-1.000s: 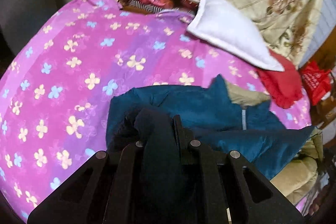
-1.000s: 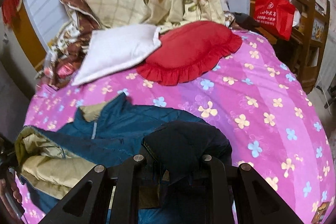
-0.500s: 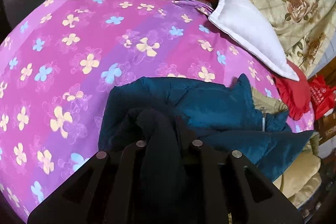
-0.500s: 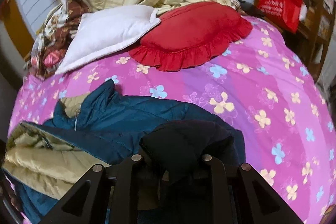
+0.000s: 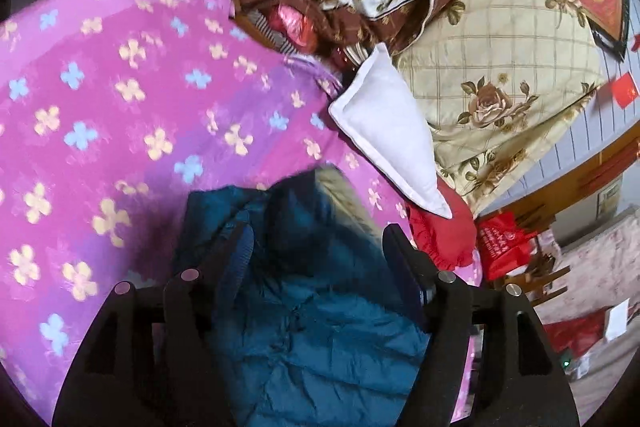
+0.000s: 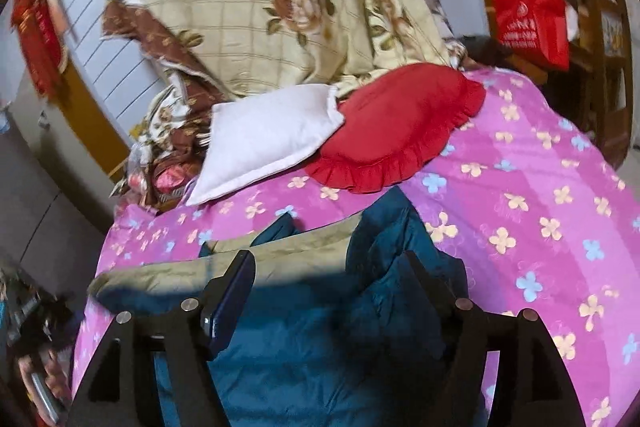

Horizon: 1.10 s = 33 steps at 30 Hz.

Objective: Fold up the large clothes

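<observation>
A teal padded jacket (image 5: 312, 291) with a tan lining lies on the pink flowered bedspread (image 5: 120, 115). My left gripper (image 5: 318, 239) is open and empty just above the jacket, its jaws wide apart. In the right wrist view the same jacket (image 6: 320, 339) shows its tan lining (image 6: 288, 247) folded across the far edge. My right gripper (image 6: 330, 269) is open and empty over it.
A white pillow (image 6: 264, 135) and a red frilled cushion (image 6: 400, 131) lie beyond the jacket, with a cream rose-print quilt (image 6: 288, 7) piled behind. A red bag (image 6: 532, 23) hangs on wooden furniture at the right. Bedspread (image 6: 540, 207) lies bare to the right.
Both grippers have opened and let go of the dark jacket fabric they held. The jacket now lies flatter on the bed, and both cameras have pulled back and tilted up.
</observation>
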### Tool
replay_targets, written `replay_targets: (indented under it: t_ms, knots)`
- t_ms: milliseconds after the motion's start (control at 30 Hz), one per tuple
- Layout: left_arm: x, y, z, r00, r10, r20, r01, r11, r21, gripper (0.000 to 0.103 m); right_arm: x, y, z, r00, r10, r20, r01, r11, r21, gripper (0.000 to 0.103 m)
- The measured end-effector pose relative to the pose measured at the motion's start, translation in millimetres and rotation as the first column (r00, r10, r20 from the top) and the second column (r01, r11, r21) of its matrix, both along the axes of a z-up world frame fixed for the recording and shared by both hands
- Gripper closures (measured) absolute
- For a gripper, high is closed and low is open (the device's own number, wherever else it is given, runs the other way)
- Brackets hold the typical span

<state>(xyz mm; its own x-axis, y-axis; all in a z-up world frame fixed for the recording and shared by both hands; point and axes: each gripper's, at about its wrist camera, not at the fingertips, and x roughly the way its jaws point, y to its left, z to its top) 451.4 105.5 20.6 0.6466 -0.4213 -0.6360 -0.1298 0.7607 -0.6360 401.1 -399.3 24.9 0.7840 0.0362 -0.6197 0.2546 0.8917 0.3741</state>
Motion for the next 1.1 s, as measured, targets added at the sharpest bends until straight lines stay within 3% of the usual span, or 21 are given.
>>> replay_targets:
  t_ms: [100,200,333,467,667,867,1100]
  knots:
    - [-8.5,-19.4,5.8,0.999,-0.046,-0.003,0.046,0.991,0.126,0.035,-3.5,29.0,-6.0,0.996,0.075,-0.039,-0.078,0.992,-0.098,0.032]
    - [-12.5,-55.4,-3.8,0.993,-0.12,-0.02,0.122,0.961,0.247,0.035,2.6,56.1,-26.4,0.988,0.113,-0.104,-0.132,0.971,-0.198,0.032]
    - [-6.9,-95.7,-25.0,0.974,-0.222,-0.04,0.222,0.918,0.329,0.035,20.2,71.9,-56.2,0.976,0.129,-0.174,-0.168,0.957,-0.236,0.032]
    - [12.8,-120.3,-46.5,0.969,-0.235,-0.074,0.245,0.884,0.398,0.035,49.5,81.2,-84.2,0.962,0.144,-0.234,-0.218,0.92,-0.327,0.032]
    - [51.4,-125.7,-94.3,0.976,-0.15,-0.157,0.212,0.813,0.542,0.035,86.3,69.7,-110.5,0.962,0.116,-0.246,-0.191,0.931,-0.31,0.032]
    - [82.5,-114.0,-109.9,0.983,-0.102,-0.154,0.174,0.797,0.578,0.033,126.4,74.0,-125.7,0.965,0.107,-0.241,-0.181,0.933,-0.311,0.032]
    - [114.2,-120.2,-118.0,0.985,-0.091,-0.145,0.162,0.767,0.62,0.032,139.7,58.0,-141.4,0.972,0.114,-0.205,-0.157,0.965,-0.208,0.029]
